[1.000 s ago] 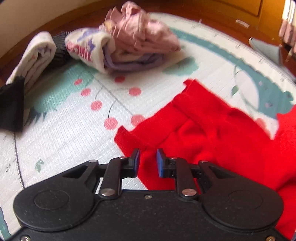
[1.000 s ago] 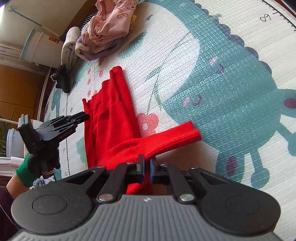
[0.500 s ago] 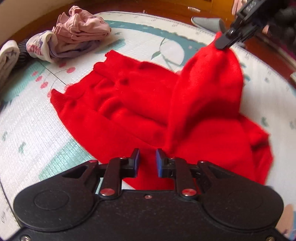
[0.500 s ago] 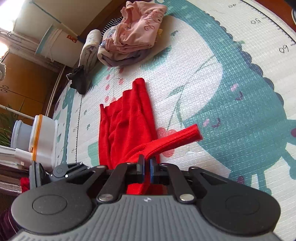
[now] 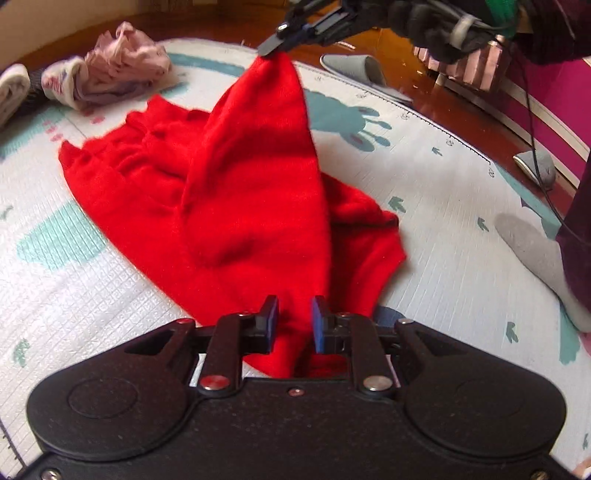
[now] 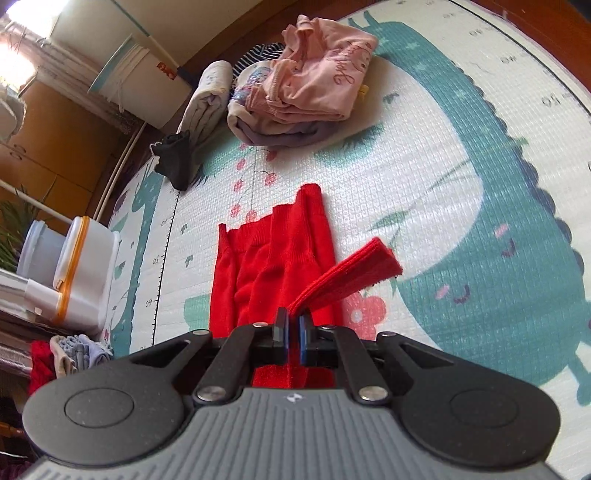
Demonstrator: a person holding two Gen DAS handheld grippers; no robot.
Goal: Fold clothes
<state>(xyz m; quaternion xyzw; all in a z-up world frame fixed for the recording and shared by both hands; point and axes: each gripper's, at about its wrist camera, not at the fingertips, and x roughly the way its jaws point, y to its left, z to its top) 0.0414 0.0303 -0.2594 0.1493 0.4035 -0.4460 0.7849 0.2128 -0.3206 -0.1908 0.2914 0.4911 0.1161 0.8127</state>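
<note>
**A:** Left gripper (image 5: 293, 319) first, in its own view: what is different from a second ago?

**B:** It has swung across from the mat's edge, where only a corner of the red knitted sweater (image 5: 229, 206) lay ahead of it; now the garment fills the space in front. Its blue-padded jaws stand a little apart over red cloth, and I cannot tell whether they pinch it. Far ahead and above, the right gripper (image 5: 271, 50), in a black-gloved hand (image 5: 439, 31), has raised a sleeve into a tall peak.

**A:** Meaning?

**B:** I judge a sleeve fold is under way, the body flat on the white-and-teal foam play mat (image 5: 443, 236).

**A:** Counts there?

**B:** One red sweater, one heap of folded pink and lilac clothes (image 5: 118, 74) far ahead to the left, two grey slippers (image 5: 362, 70), one grey-socked foot (image 5: 535, 251) to the right.

**A:** Right wrist view?

**B:** Right gripper (image 6: 291, 326) is clamped tight on the sleeve, whose ribbed red cuff (image 6: 358, 271) sticks out just ahead, higher off the mat than before.

**A:** Counts?

**B:** One folded heap (image 6: 303, 85) far ahead, one dark sock (image 6: 175, 160), two white plastic tubs (image 6: 79, 269) to the left.
</note>
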